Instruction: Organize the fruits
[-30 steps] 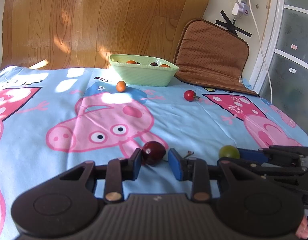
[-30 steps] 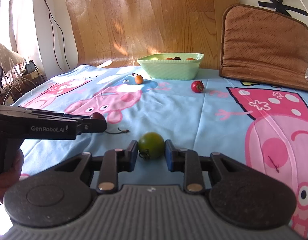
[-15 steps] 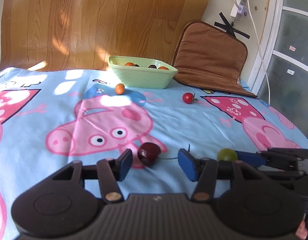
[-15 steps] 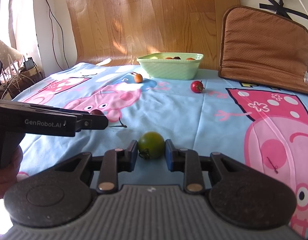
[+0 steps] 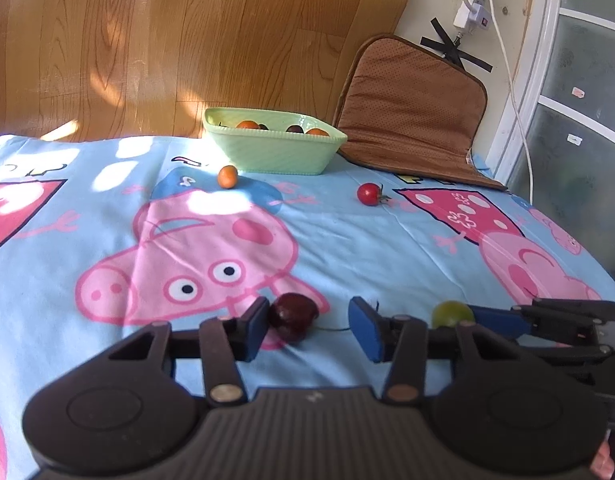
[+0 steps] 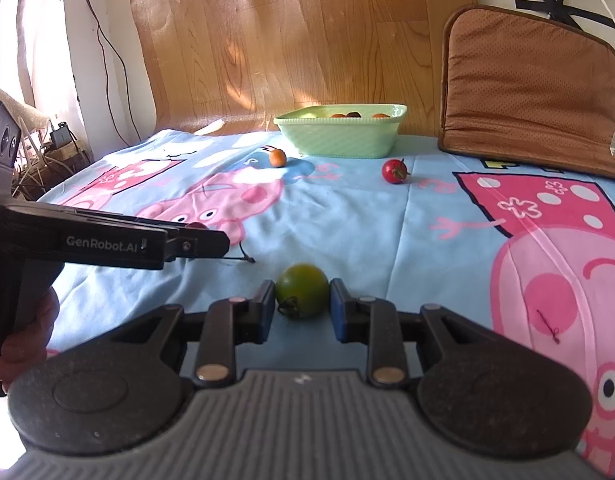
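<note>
Left tool (image 5: 307, 326) closing beside dark red round cherry (image 5: 293, 315) at lower centre, needing recentring; right tool (image 6: 302, 308) clamping green round tomato (image 6: 302, 290).

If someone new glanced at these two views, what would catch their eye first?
Probably the bright cartoon-pig cloth covering the table, then the fruit at each gripper: a green tomato pinched in the right gripper, and a dark red fruit between the closing jaws of the left gripper. At the back stands a green basket holding fruit.
</note>
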`<control>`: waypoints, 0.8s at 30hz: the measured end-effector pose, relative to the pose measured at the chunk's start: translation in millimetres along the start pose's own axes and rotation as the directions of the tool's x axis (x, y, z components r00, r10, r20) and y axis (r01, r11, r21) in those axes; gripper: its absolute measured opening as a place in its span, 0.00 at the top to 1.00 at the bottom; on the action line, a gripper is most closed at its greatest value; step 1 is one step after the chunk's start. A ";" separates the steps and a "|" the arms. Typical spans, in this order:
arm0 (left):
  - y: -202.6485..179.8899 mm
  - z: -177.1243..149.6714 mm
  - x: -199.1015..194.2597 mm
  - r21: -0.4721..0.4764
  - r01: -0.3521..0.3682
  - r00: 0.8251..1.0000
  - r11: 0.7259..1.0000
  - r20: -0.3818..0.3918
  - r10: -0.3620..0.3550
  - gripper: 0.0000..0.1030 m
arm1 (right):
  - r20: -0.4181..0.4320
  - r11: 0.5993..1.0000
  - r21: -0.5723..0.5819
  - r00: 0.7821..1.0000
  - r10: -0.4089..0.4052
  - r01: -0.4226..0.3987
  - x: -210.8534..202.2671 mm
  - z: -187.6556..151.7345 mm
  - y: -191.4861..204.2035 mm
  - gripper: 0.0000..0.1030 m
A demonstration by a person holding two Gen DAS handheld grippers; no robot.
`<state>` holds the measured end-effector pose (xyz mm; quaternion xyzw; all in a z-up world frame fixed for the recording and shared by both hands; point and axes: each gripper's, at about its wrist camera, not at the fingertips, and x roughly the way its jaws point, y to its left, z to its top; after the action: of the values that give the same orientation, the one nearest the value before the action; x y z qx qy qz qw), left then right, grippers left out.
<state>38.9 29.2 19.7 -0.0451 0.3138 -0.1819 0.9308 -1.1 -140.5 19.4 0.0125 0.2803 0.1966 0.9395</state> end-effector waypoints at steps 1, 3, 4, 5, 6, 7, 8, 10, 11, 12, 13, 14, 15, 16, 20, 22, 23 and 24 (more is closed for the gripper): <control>1.7 0.3 0.2 -0.007 0.002 1.000 1.000 0.001 -0.002 0.65 | 0.000 1.000 0.002 1.000 0.003 -0.003 -0.1 0.2 -0.8 0.69; 5.4 0.3 0.8 -0.029 0.016 1.000 0.999 0.001 -0.016 0.73 | 0.001 1.000 0.004 1.000 0.006 -0.006 -0.1 0.1 -1.3 0.69; 6.7 0.1 0.5 -0.039 0.021 1.000 0.999 0.003 -0.021 0.73 | 0.001 1.000 0.004 1.000 0.006 -0.006 -0.2 0.0 -1.2 0.69; 7.2 -0.2 0.2 -0.044 0.024 1.000 0.999 0.005 -0.024 0.73 | 0.002 1.000 0.003 1.000 0.005 -0.005 -0.3 -0.1 -0.9 0.69; 7.3 -0.6 -0.2 -0.047 0.025 1.000 0.999 0.007 -0.024 0.73 | 0.002 1.000 0.001 1.000 0.004 -0.004 -0.1 0.0 -0.6 0.69; 7.1 -0.8 -0.6 -0.048 0.025 1.000 0.999 0.010 -0.025 0.73 | 0.002 1.000 0.000 1.000 0.003 -0.003 0.0 0.1 -0.7 0.69; 7.1 -1.3 -1.1 -0.050 0.028 1.000 0.998 0.012 -0.028 0.73 | 0.002 1.000 -0.003 1.000 0.000 0.000 0.0 0.2 0.0 0.70; 8.0 -2.7 -3.8 -0.056 0.042 0.999 0.998 0.022 -0.041 0.73 | 0.005 1.000 -0.009 1.000 -0.007 0.007 -0.5 0.0 1.1 0.70; 8.4 -3.2 -5.6 -0.058 0.045 0.999 0.997 0.031 -0.044 0.73 | 0.007 1.000 -0.012 1.000 -0.011 0.011 -0.7 0.1 1.5 0.70; 8.7 -3.9 -7.2 -0.060 0.049 0.998 0.997 0.039 -0.047 0.73 | 0.008 1.000 -0.015 1.000 -0.014 0.014 -0.7 0.2 1.8 0.70; 9.0 -4.4 -8.5 -0.062 0.052 0.998 0.997 0.045 -0.049 0.73 | 0.009 1.000 -0.016 1.000 -0.016 0.017 -0.7 0.3 1.9 0.70; 9.2 -4.7 -9.2 -0.063 0.053 0.998 0.997 0.048 -0.050 0.73 | 0.009 1.000 -0.017 1.000 -0.019 0.020 -0.7 0.3 2.1 0.70; 9.3 -4.8 -9.7 -0.064 0.053 0.998 0.996 0.049 -0.050 0.73 | 0.010 1.000 -0.018 1.000 -0.022 0.022 -0.3 0.4 1.7 0.70; 9.1 -5.1 -10.2 -0.064 0.055 0.997 0.996 0.050 -0.051 0.73 | 0.010 1.000 -0.019 1.000 -0.025 0.025 -0.2 0.5 1.8 0.70; 7.9 -6.1 -11.3 -0.057 0.056 0.997 0.997 0.054 -0.053 0.73 | 0.013 0.999 -0.025 0.999 -0.036 0.036 -0.6 0.5 3.0 0.70; 6.8 -6.7 -12.0 -0.050 0.056 0.997 0.997 0.057 -0.053 0.73 | 0.013 0.999 -0.028 0.999 -0.041 0.041 -0.4 1.0 3.8 0.70; 6.1 -6.9 -12.3 -0.046 0.055 0.997 0.997 0.058 -0.053 0.73 | 0.013 0.999 -0.029 0.999 -0.043 0.043 -0.4 1.0 3.9 0.70; 5.4 -7.4 -12.8 -0.043 0.056 0.997 0.998 0.059 -0.053 0.73 | 0.014 0.999 -0.028 0.999 -0.043 0.044 -0.3 1.1 4.1 0.70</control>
<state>26.8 39.2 19.9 -0.0799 0.2892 -0.1986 0.9330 -2.3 -136.7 21.1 -0.0058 0.2714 0.1801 0.9455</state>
